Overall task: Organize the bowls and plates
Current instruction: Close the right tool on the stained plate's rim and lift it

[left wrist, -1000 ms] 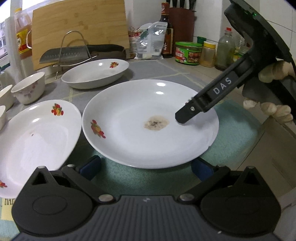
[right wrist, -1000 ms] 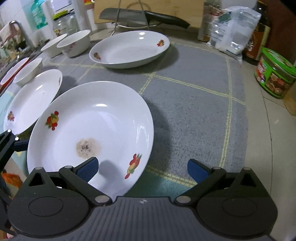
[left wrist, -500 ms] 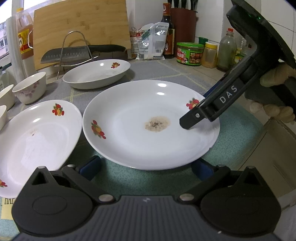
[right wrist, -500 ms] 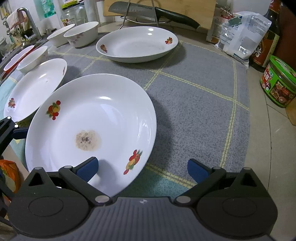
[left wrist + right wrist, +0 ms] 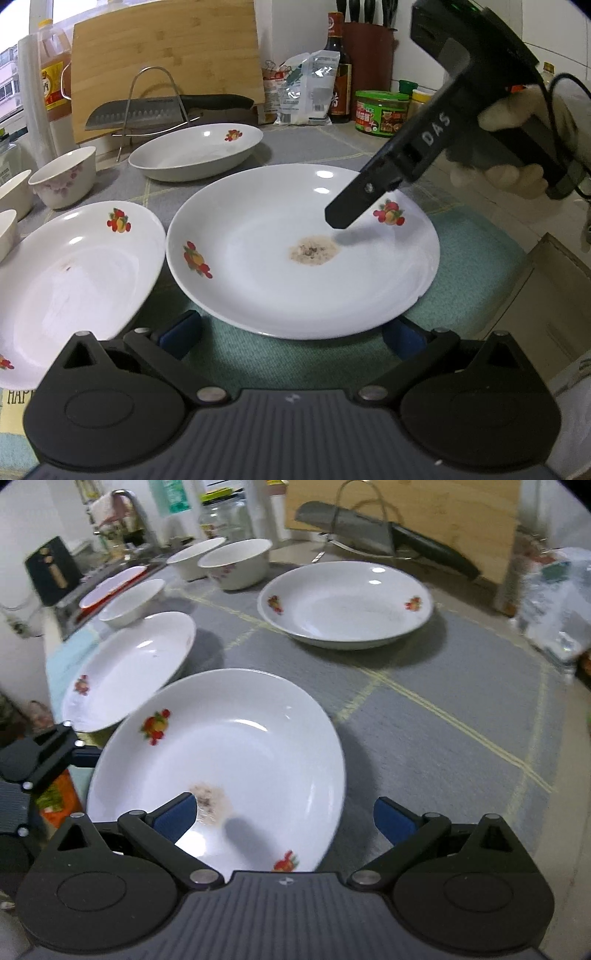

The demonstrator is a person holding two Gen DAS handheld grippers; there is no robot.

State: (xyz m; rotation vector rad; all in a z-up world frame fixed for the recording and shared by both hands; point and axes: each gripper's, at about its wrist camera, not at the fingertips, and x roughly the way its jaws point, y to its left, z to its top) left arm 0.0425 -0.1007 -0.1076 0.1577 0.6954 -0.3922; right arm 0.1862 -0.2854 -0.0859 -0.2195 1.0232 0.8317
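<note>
Right gripper (image 5: 284, 821): held by gloved hand (image 5: 513, 122), slanting down from upper right over stained plate (image 5: 303, 251); fingers spread wide, empty, one finger (image 5: 354, 205) just above plate interior, contact unclear. Left gripper (image 5: 291, 332): low at plate's near rim, fingers wide apart, empty.

Stained plate: round, no long axis; sits upright, face up, on green mat (image 5: 295, 365) at counter front; brown stain (image 5: 314, 250) mid-well. Second plate (image 5: 70, 280) just beside on left, rims nearly touching. Deep dish (image 5: 195, 151) behind; bowl (image 5: 62, 175) far left.
</note>
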